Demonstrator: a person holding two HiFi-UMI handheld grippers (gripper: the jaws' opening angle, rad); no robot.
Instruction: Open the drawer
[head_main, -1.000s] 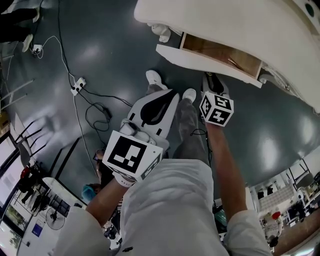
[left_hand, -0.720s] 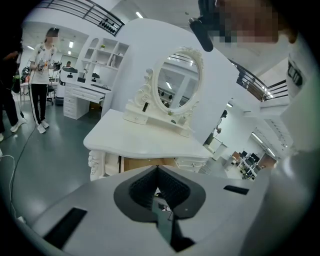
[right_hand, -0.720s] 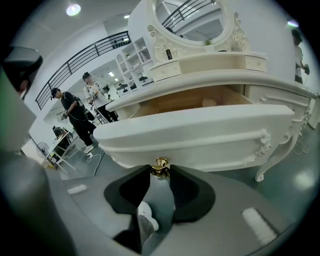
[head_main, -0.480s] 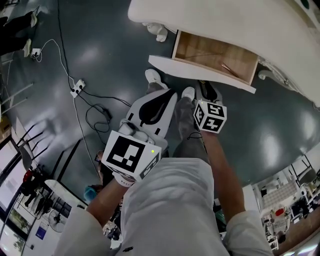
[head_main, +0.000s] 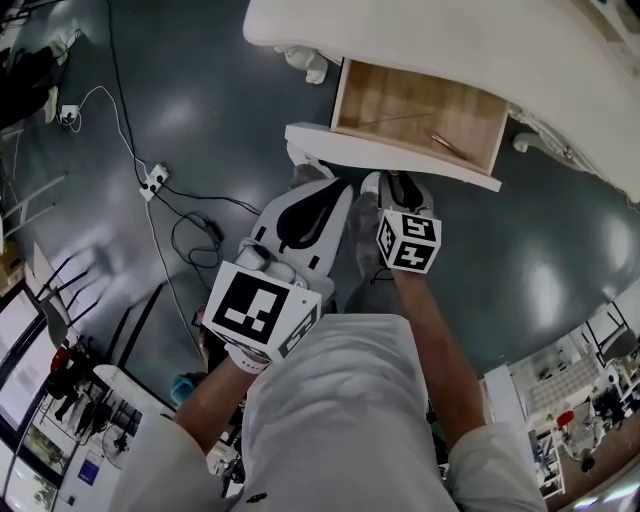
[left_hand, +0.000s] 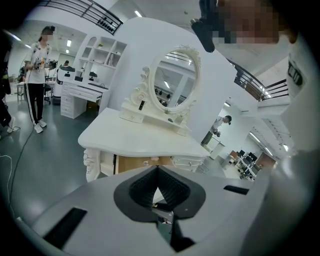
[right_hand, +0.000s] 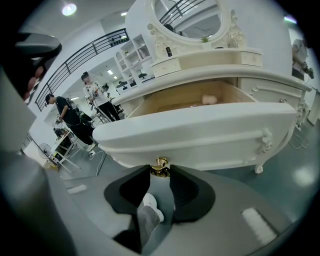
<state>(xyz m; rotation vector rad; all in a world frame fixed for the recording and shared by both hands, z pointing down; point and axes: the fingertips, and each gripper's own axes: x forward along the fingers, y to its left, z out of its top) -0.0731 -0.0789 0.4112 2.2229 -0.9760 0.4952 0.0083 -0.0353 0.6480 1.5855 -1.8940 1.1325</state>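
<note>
Jaws of the right gripper (right_hand: 160, 173) pinch the gold knob (right_hand: 160, 164) of the drawer (right_hand: 200, 131), which stands well out from the white bench (head_main: 470, 45), while the left gripper (left_hand: 157, 170) hangs nearer the person, jaws pressed together.

A person is wearing a white short-sleeved top (head_main: 330, 400), grey trousers (head_main: 372, 255) and white shoes (head_main: 373, 186). The left gripper (head_main: 326, 195) and right gripper (head_main: 397, 184) are showing pale grey shells, black ribbed pads (left_hand: 172, 187) and white cubes (head_main: 408, 241) printed with black square markers.
</note>
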